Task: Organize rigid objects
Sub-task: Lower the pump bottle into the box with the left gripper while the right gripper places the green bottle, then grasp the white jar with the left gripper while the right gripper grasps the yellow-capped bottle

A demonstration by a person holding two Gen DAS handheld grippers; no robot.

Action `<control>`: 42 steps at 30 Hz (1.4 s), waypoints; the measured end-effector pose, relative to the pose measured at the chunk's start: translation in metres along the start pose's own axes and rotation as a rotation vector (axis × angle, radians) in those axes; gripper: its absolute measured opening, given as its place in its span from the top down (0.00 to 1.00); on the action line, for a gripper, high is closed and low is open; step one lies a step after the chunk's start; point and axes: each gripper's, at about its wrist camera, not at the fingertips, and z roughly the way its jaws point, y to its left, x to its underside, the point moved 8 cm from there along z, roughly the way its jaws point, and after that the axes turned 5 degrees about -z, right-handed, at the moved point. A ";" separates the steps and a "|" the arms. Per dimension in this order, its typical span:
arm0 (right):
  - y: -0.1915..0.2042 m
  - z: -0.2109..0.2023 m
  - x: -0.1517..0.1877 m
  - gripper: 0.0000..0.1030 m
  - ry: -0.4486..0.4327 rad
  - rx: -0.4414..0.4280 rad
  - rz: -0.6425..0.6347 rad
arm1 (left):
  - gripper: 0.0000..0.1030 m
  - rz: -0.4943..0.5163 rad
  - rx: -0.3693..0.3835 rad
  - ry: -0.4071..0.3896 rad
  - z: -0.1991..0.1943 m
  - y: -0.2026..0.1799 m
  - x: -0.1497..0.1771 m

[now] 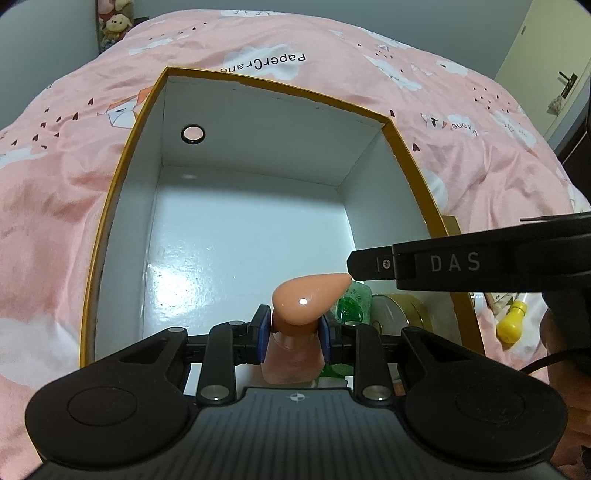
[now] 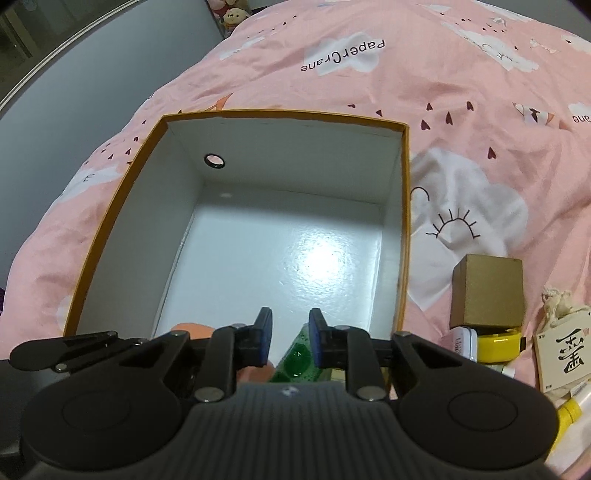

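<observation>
Our left gripper (image 1: 294, 334) is closed around the peach bottle (image 1: 295, 328) over the near end of the box (image 1: 110, 206). Our right gripper (image 2: 290, 341) stands narrowly apart, holding nothing.

I saw a pink bedspread (image 2: 461, 92) printed with clouds, hearts and "PaperCrane" covering the bed. Stuffed toys (image 1: 114, 26) sat at its far corner. A door (image 1: 546, 66) showed at far right.
</observation>
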 end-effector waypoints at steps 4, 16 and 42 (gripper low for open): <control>-0.004 -0.003 0.003 0.79 -0.005 -0.009 0.013 | 0.69 -0.011 0.011 0.011 -0.001 0.000 0.000; -0.008 -0.039 0.006 0.72 -0.097 -0.026 0.003 | 0.50 0.059 -0.002 -0.103 -0.031 -0.015 -0.008; -0.149 -0.123 0.072 0.60 -0.242 0.139 0.271 | 0.55 0.292 0.220 -0.102 -0.029 -0.143 -0.010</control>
